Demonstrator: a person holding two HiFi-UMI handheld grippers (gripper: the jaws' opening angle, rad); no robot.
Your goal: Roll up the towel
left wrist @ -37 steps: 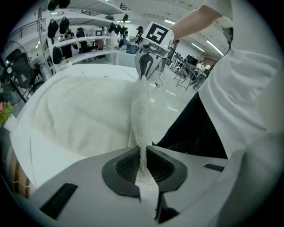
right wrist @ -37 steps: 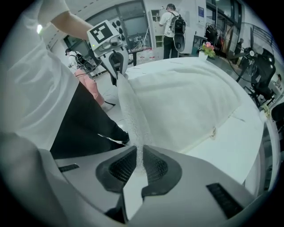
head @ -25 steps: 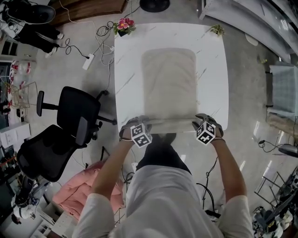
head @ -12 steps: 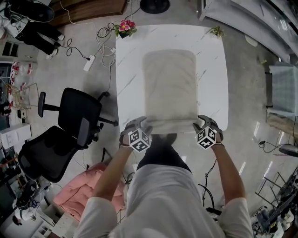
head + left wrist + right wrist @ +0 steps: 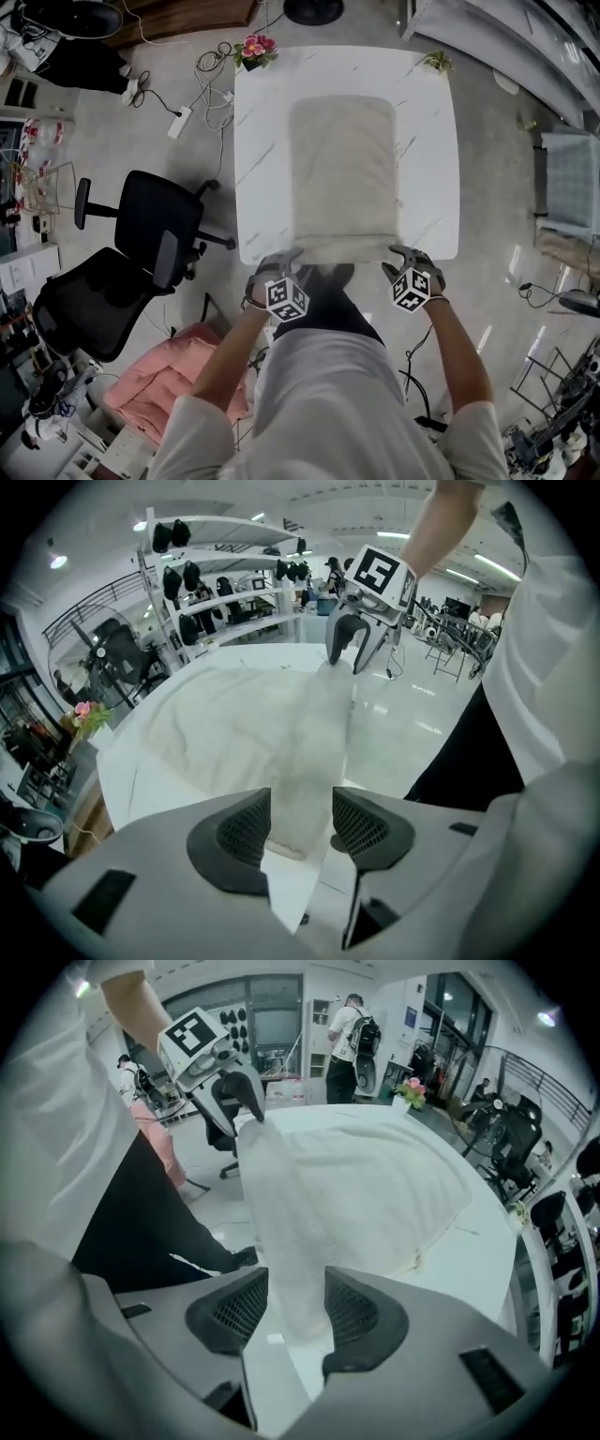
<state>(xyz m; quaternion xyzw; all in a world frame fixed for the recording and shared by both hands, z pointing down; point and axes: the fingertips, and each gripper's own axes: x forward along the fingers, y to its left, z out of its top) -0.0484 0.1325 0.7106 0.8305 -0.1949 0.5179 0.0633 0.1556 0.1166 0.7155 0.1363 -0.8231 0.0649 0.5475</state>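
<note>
The towel (image 5: 342, 169) lies flat on the table (image 5: 433, 141), its rolled edge (image 5: 345, 247) at six o'clock. The left gripper (image 5: 281, 259) at seven has jaws apart, just narrowing. The right gripper (image 5: 404, 255) at five has jaws just widened. Each straddles a roll end, unclamped.

In the head view, the person's torso (image 5: 328, 403) is covering the floor just below the table (image 5: 258, 141). The top edge is cutting off a dark round object (image 5: 312, 9) at upper centre. At lower left, the left arm (image 5: 220, 375) is hiding part of a pink bundle (image 5: 155, 384), and what it is cannot be told. The turns in the near roll of the towel (image 5: 343, 169) are showing too small to count. In the left gripper view, dark shapes (image 5: 192, 574) on the upper-left shelves are appearing too small to identify.
</note>
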